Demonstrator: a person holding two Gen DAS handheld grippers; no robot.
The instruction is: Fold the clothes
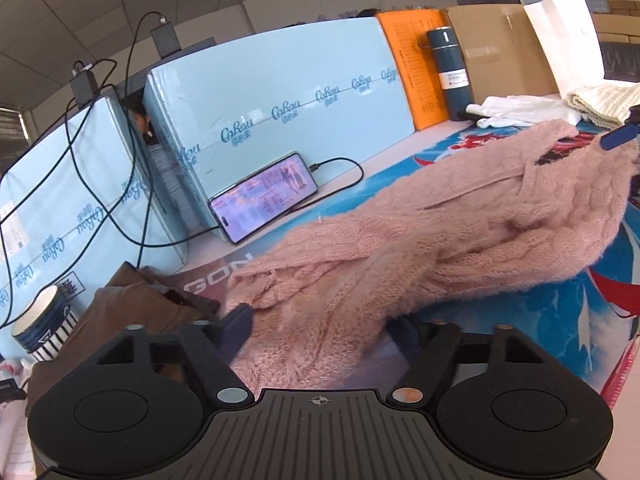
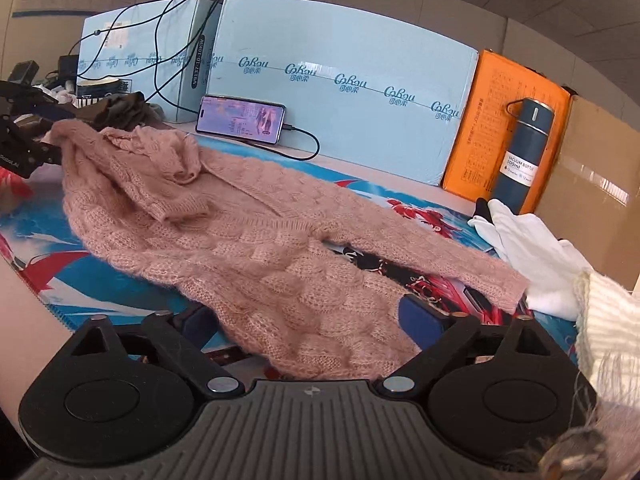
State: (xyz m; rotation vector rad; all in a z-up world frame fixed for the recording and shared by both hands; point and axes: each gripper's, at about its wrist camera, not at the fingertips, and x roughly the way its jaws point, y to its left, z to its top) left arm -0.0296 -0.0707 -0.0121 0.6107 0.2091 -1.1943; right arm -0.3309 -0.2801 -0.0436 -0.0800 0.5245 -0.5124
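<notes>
Left wrist view: a pink cable-knit sweater (image 1: 420, 240) stretches across a blue printed mat (image 1: 540, 332), one end bunched between the fingers of the left gripper (image 1: 320, 320), the other reaching to the far right, where the right gripper's blue fingertip (image 1: 618, 136) meets it. The sweater's long axis runs from one gripper to the other, so each holds an end. In the right wrist view, the right gripper (image 2: 304, 316) has its fingers spread wide, with the sweater's edge draped between them; whether it is pinched, I cannot tell. The left fingers also stand apart around thick cloth. Beyond lie a propped phone (image 1: 264, 196), pale blue boxes (image 1: 280, 80), a bottle (image 2: 524, 156) and white cloth (image 2: 532, 252).
</notes>
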